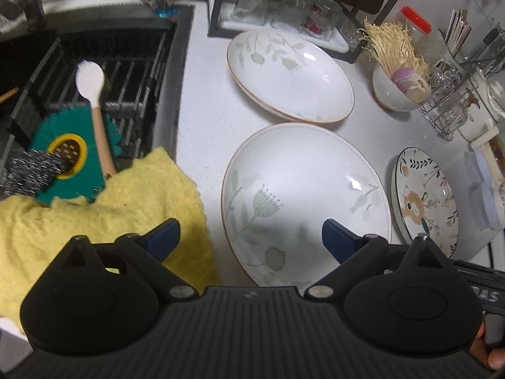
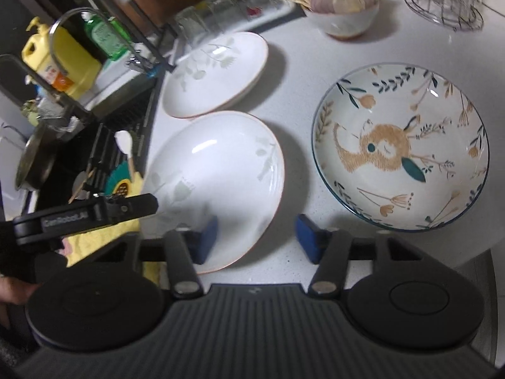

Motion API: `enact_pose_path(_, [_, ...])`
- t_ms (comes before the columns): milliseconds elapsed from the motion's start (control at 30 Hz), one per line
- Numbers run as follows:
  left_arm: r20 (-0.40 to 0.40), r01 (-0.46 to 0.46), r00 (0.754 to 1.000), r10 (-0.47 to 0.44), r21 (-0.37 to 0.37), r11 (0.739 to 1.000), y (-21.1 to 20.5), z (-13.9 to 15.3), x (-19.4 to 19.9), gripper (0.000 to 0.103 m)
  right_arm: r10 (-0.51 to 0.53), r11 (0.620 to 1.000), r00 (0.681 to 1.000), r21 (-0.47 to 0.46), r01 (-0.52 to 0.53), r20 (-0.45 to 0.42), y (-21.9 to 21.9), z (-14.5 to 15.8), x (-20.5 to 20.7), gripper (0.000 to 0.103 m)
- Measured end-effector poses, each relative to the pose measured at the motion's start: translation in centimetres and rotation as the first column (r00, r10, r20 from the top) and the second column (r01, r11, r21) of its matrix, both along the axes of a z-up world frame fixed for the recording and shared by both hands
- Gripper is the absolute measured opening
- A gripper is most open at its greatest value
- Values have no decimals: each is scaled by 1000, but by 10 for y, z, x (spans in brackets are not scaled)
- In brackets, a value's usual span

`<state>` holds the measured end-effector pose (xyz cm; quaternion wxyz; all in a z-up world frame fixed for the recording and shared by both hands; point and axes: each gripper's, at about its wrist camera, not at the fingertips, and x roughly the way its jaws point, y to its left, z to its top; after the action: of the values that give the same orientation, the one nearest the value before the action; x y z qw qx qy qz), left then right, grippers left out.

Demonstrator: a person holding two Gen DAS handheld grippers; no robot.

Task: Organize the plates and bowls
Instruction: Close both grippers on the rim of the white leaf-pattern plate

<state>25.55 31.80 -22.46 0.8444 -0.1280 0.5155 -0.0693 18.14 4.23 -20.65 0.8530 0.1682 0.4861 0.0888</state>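
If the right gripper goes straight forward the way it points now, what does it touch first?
Most likely the right rim of the near white plate: the right gripper hangs open astride that edge, one pad over the plate, the other over the bare counter. Height above the plate is unclear. The rabbit bowl sits off to the right.

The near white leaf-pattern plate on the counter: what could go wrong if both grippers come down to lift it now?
1. The near white leaf-pattern plate lies flat on the white counter, so fingers may slip off its thin rim.
2. The right gripper straddles that rim; closing may push the plate toward the yellow cloth.
3. The far white leaf-pattern plate lies close; sliding could knock them together.
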Motion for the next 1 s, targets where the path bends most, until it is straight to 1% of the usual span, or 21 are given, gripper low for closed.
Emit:
enact_pose_path(33, [-4,2,1000,-2,4,1000,1,-3,3,86,-6,1000,1000,-10,5,-13,1,-2,3,38])
enact_pose_path(67, [-7,0,1000,0,9,1000,2,-5,6,80,-10,1000,1000,-19,9,-24,2,-5,5,32])
enact_pose_path(200, [-36,1,999,-1,-14,1000,8,-16,21,61,-44,999,998,-17,44,-43,0,-15,10,30])
enact_pose_path(233, [-39,7,999,-7,-15,1000,9,-19,24,59,-55,998,997,-15,55,-47,0,-17,11,30])
enact_pose_path(300, [-43,18,999,-19,-10,1000,10,-22,31,51,-70,998,996,-7,70,-49,1,-19,14,30])
enact_pose_path(400, [-37,40,999,-40,-10,999,12,-27,40,42,-74,997,996,-14,74,-45,4,-22,17,30])
enact_pose_path(467, [-32,55,998,-56,-9,998,13,-29,43,36,-81,997,996,-7,81,-47,6,-25,20,23])
enact_pose_path(533, [-29,69,997,-69,-20,997,13,-30,46,34,-81,997,996,-7,81,-45,8,-27,21,21])
enact_pose_path(567, [-32,74,997,-75,-24,997,12,-31,46,32,-79,997,996,-8,79,-43,9,-27,22,18])
enact_pose_path(600, [-32,79,996,-80,-31,996,11,-31,46,30,-82,997,996,-7,81,-43,10,-27,23,18])
enact_pose_path(700, [-32,83,996,-84,-33,996,11,-31,45,30,-94,996,995,-6,93,-43,11,-26,24,18])
enact_pose_path(833, [-40,95,994,-98,-68,993,16,-30,45,30,-80,997,996,-9,80,-49,10,-24,24,18])
enact_pose_path(1000, [-16,133,991,-134,-44,990,13,-19,40,30,-57,998,998,-42,55,-36,14,-13,20,18])
